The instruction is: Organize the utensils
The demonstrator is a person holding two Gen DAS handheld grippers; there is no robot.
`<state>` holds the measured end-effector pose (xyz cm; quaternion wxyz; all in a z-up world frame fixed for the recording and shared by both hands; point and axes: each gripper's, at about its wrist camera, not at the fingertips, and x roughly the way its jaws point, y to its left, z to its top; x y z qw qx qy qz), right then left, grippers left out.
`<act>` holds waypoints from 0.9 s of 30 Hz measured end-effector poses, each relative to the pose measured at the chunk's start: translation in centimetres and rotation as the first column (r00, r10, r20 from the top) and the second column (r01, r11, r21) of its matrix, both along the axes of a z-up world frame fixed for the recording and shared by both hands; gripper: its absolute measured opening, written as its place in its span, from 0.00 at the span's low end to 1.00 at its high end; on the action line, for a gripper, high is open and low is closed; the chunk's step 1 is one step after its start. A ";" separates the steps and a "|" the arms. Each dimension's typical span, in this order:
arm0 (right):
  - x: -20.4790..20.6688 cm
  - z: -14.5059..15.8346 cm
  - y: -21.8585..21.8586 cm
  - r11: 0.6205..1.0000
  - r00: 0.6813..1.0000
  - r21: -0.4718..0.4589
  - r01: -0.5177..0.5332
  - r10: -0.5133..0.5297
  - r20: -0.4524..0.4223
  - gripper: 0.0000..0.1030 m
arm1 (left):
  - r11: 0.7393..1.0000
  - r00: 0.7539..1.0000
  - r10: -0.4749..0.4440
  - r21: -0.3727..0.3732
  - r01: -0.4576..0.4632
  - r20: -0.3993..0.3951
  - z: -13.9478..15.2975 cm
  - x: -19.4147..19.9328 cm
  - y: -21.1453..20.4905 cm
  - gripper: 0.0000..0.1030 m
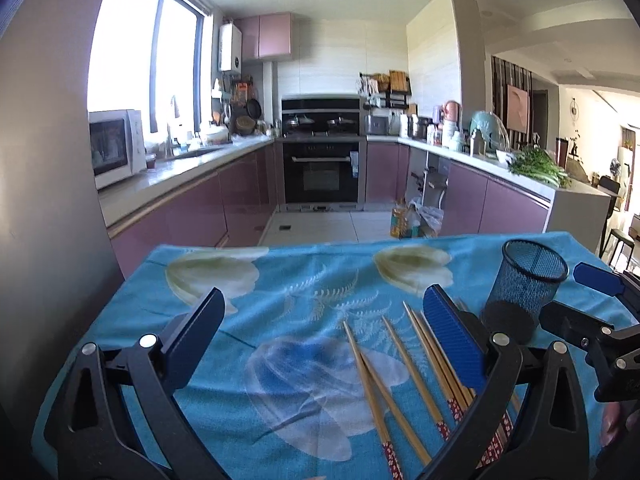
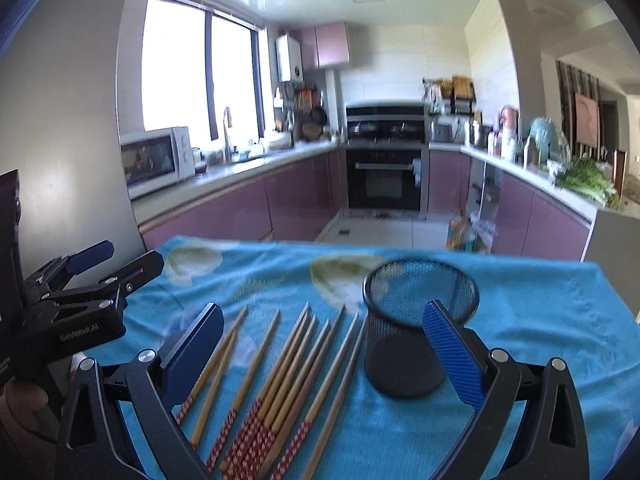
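Hovering both tools over the table right now, nothing picked up yet, so I'd call this the very start. My left gripper point(image 1: 324, 344) is spread wide with nothing between its pads, and the right gripper point(image 2: 332, 352) is spread wide too, framing the work.

The bamboo chopsticks with red patterned ends point(image 2: 280, 392) lie loose in a fan across the lower middle of the right wrist view, flat on the blue floral tablecloth point(image 2: 540, 312). The black wire-mesh cylinder cup point(image 2: 416, 328) stands upright just right of them, apparently empty, close to the nearest stick.

Next move, I reckon: drop one tool low and pinch a single chopstick. That's fiddly, since several lie touching side by side, so I'd go for an outer one on the left of the fan.

In the left wrist view the right gripper sits at the right edge just beside the cup, so crowding there is my worry. Kitchen counters are well behind, no bother.
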<state>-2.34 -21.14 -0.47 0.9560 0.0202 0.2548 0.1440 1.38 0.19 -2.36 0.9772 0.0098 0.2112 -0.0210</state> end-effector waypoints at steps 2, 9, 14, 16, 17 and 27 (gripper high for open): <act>0.7 -1.4 0.0 1.000 0.996 -0.026 -0.008 0.005 -0.085 0.86 | 1.000 0.996 -0.022 -0.018 0.021 -0.085 -1.3 1.0 0.5 0.96; 2.4 -5.1 -0.2 0.999 0.958 -0.036 -0.031 0.019 -0.285 0.54 | 0.996 0.958 -0.081 -0.041 0.073 -0.274 -5.8 3.2 0.9 0.95; 3.0 -5.8 0.2 0.995 0.946 -0.091 -0.037 0.006 -0.325 0.40 | 0.992 0.923 -0.120 -0.010 0.125 -0.365 -7.7 4.1 -0.3 0.80; 3.4 -6.1 0.6 0.994 0.940 -0.105 -0.040 0.002 -0.342 0.33 | 0.989 0.909 -0.133 0.008 0.148 -0.395 -8.2 4.3 -0.9 0.73; 3.5 -6.3 0.6 0.994 0.934 -0.105 -0.044 0.004 -0.357 0.30 | 0.987 0.900 -0.142 0.015 0.163 -0.411 -8.6 4.5 -1.2 0.70; 5.3 -6.6 1.2 0.994 0.929 -0.104 -0.035 -0.006 -0.370 0.27 | 0.977 0.855 -0.193 -0.010 0.214 -0.482 -8.9 6.5 -2.5 0.40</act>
